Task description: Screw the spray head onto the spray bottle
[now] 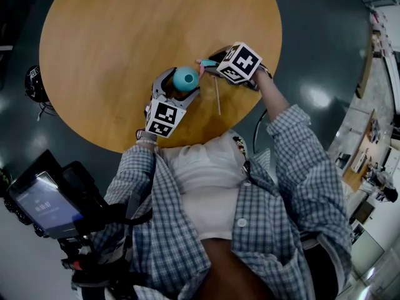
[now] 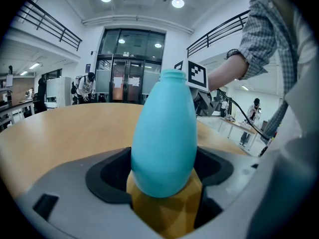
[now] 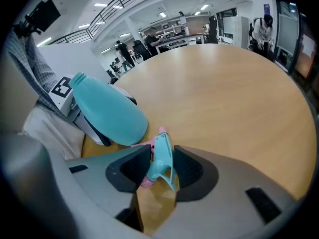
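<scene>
A teal spray bottle [image 1: 185, 77] stands on the round wooden table [image 1: 106, 42] near its front edge. My left gripper [image 1: 182, 84] is shut on the bottle's lower body [image 2: 164, 133], and the open neck [image 2: 173, 75] points up. My right gripper [image 1: 209, 65] is just right of the bottle, tilted down. It is shut on the teal and pink spray head [image 3: 162, 156], which sits between the pads close to the bottle's side [image 3: 107, 113]. A thin dip tube [image 1: 217, 96] runs from under the head toward the table's edge.
The person's torso and checked sleeves fill the space below the table edge. A dark rig with a lit screen [image 1: 42, 206] sits at lower left. Dark floor surrounds the table, and a black object [image 1: 34, 83] lies by its left rim.
</scene>
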Available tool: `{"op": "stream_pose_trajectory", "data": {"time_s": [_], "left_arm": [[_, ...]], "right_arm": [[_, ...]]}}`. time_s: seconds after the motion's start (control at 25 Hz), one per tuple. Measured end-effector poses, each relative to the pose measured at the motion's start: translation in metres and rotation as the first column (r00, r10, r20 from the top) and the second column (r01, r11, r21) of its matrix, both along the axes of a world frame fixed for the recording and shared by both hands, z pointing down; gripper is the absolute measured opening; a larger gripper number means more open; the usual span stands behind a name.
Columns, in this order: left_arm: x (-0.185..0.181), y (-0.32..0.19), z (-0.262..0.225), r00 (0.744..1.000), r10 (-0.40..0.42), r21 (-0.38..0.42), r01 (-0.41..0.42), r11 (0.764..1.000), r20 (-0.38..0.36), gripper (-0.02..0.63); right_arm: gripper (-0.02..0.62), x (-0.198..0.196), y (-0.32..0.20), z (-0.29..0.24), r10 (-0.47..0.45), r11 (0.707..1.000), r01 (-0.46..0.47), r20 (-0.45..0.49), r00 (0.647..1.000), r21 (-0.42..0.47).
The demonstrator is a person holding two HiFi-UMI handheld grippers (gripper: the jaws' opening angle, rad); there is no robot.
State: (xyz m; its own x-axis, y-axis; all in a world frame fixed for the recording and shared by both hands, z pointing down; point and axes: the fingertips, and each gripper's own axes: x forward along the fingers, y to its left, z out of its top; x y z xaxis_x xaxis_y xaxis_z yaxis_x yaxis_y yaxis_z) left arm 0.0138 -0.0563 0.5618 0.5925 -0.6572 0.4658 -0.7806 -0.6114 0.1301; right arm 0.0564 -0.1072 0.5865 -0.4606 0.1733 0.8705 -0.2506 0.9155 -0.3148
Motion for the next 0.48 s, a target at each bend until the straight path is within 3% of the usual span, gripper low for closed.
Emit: {"op": "stream_pose_trajectory", "data": {"time_s": [0.24, 0.48], "left_arm": [[-0.002, 0.0, 0.003, 1.0, 0.002, 0.0, -0.002, 1.0, -0.001, 0.4], [-0.002, -0.003, 0.006, 1.0, 0.013, -0.002, -0.013, 1.0, -0.001, 0.4]], "right_arm": [[0.129, 0.002, 0.001, -0.007, 0.02, 0.993, -0.025, 0.046, 0.999, 0.115], [0.124, 0.009, -0.02, -0.03, 0.113, 0.958, -0.14, 0.12, 0.986, 0.249]]}}
